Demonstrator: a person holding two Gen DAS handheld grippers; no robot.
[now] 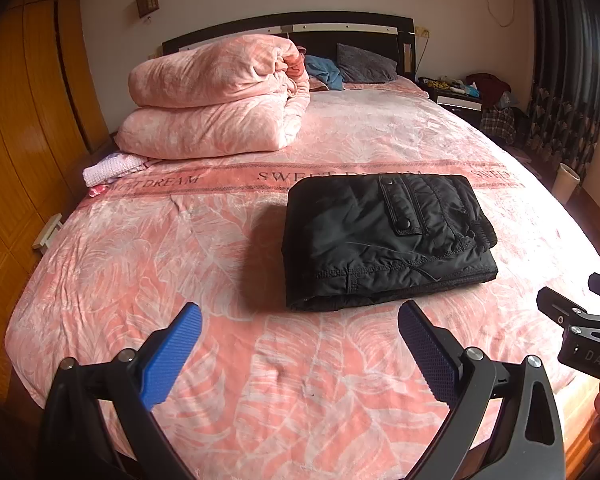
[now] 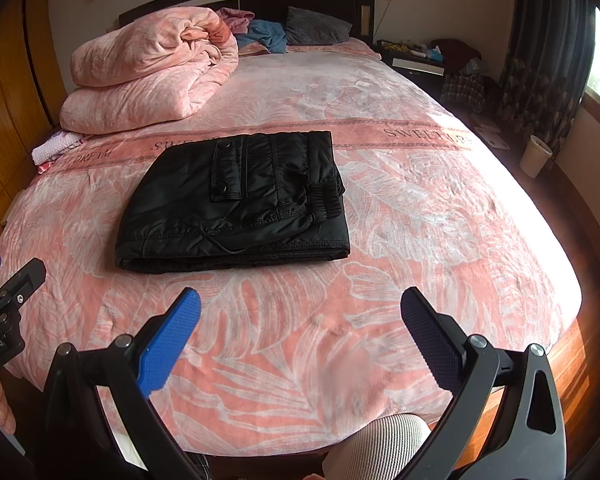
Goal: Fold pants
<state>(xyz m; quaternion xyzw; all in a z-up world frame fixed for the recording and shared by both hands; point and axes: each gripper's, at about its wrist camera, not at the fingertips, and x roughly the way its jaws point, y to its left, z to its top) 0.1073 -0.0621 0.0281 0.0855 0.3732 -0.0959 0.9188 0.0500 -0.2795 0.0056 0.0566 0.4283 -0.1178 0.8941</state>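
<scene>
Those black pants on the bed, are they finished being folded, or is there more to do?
Done, it seems: the black pants lie in a compact rectangular stack on the pink bedspread. In hand: nothing; the left gripper and the right gripper are both open, short of the pants. Left: perhaps only tidying the loose drawstring.

The pants [image 2: 236, 200] are plain black. The bed cover [image 1: 340, 380] is salmon pink with a white leaf pattern and a darker lettered band; the rolled duvet [image 1: 216, 96] matches it. The pillow [image 1: 364, 64] is grey, the curtain [image 2: 540, 60] dark with a pale floral print.
</scene>
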